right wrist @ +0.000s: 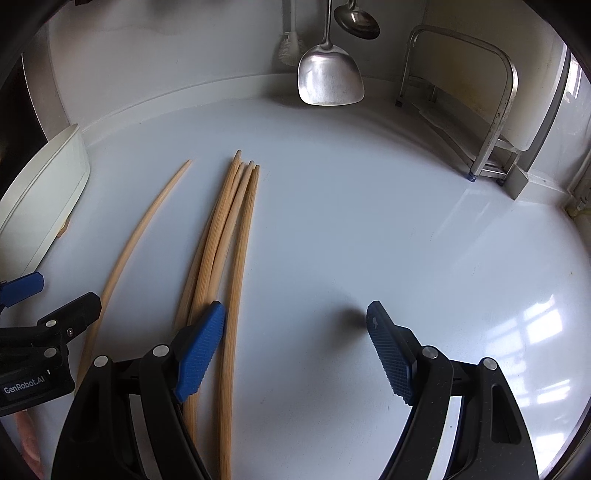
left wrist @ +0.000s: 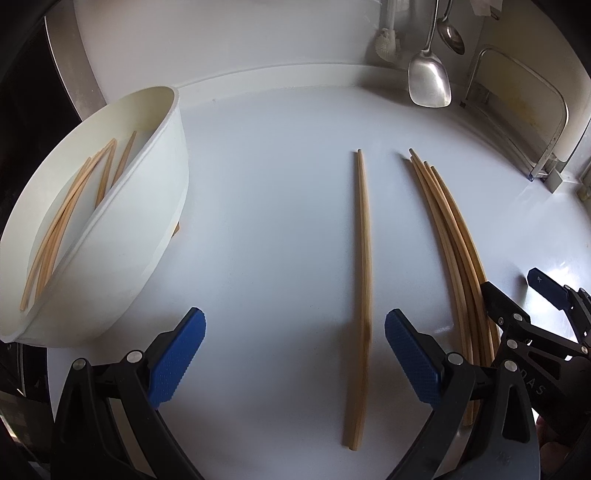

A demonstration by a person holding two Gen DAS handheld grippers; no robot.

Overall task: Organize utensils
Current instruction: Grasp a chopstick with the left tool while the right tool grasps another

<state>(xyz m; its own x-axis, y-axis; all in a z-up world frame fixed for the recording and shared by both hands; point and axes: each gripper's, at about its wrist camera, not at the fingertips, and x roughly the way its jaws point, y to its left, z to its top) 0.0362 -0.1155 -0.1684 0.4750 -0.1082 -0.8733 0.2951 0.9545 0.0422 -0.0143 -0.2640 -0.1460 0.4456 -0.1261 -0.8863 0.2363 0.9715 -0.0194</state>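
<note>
A pair of wooden chopsticks (left wrist: 364, 280) lies lengthwise on the white counter, between the fingers of my open, empty left gripper (left wrist: 295, 350), nearer its right finger. A bundle of several chopsticks (left wrist: 456, 236) lies to the right of it; in the right wrist view the bundle (right wrist: 229, 236) runs under the left finger of my open, empty right gripper (right wrist: 295, 347), and the pair (right wrist: 140, 236) lies further left. A white oval bin (left wrist: 155, 206) at the left holds several chopsticks (left wrist: 70, 214). The right gripper (left wrist: 517, 317) shows at the right in the left wrist view.
A steel spatula (right wrist: 330, 74) and a ladle (right wrist: 356, 18) hang at the back wall beside a white brush (right wrist: 291, 44). A metal rack (right wrist: 491, 110) stands at the back right. The bin's edge (right wrist: 44, 192) shows at the left. The left gripper (right wrist: 37, 332) is close by.
</note>
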